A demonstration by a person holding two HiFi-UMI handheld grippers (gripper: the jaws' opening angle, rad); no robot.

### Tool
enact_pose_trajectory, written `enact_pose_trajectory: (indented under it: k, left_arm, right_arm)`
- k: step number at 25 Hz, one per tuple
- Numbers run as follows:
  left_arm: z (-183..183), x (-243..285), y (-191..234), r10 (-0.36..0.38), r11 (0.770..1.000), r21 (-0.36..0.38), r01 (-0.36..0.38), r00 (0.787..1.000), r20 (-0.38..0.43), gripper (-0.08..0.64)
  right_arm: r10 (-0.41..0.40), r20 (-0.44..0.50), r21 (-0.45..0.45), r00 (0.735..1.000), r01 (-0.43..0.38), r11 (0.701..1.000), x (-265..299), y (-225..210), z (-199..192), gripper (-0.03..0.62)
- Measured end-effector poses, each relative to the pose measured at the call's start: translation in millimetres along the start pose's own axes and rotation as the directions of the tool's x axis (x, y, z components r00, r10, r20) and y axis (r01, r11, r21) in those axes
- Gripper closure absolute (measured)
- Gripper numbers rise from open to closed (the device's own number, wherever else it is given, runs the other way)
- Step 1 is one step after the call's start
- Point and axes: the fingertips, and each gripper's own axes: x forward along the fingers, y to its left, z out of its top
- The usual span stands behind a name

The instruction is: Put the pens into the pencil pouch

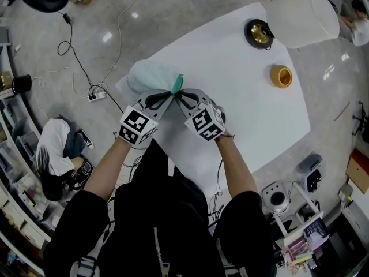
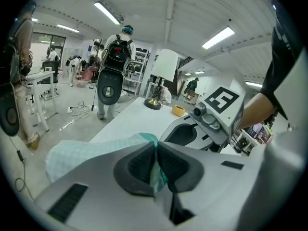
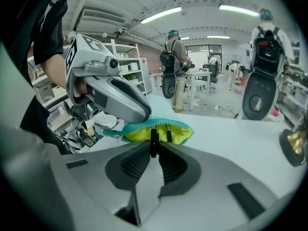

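A teal mesh pencil pouch (image 1: 149, 77) lies at the far left edge of the white table (image 1: 242, 108). My left gripper (image 1: 170, 97) is shut on the pouch's teal rim (image 2: 155, 163) and holds the mouth up. In the right gripper view the pouch (image 3: 180, 134) gapes, showing its yellow lining. My right gripper (image 3: 155, 147) is shut on a thin black pen (image 3: 154, 137), whose front end points into the opening. A second dark pen (image 3: 169, 134) lies inside. In the head view both grippers meet tip to tip at the pouch's mouth, the right gripper (image 1: 180, 97) beside the left.
A lamp with a white shade (image 1: 302, 16) and a brass base (image 1: 259, 32) stands at the table's far right. A yellow roll (image 1: 281, 75) sits near it. Cables and a power strip (image 1: 97, 94) lie on the floor to the left. People stand in the background.
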Motion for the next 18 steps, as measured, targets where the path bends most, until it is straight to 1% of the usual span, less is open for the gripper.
enact_pose_trajectory:
  k: [4, 12, 18]
  left_arm:
    - [4.6, -2.6, -0.6, -0.021, 1.000, -0.019, 0.021, 1.000, 0.013, 0.520]
    - [8.3, -10.7, -2.8, -0.098, 0.991, -0.083, 0.101, 0.994, 0.046, 0.522]
    - [8.8, -10.4, -4.1, -0.108, 0.990, -0.085, 0.112, 0.993, 0.052, 0.522]
  right_arm:
    - [0.000, 0.039, -0.008, 0.999, 0.000, 1.000, 3.4, 1.0, 9.5, 0.525]
    - [-0.003, 0.080, -0.038, 0.997, 0.006, 0.999, 8.4, 6.0, 27.5, 0.525]
    - [-0.021, 0.103, -0.018, 0.994, 0.023, 1.000, 13.0, 4.5, 25.9, 0.520]
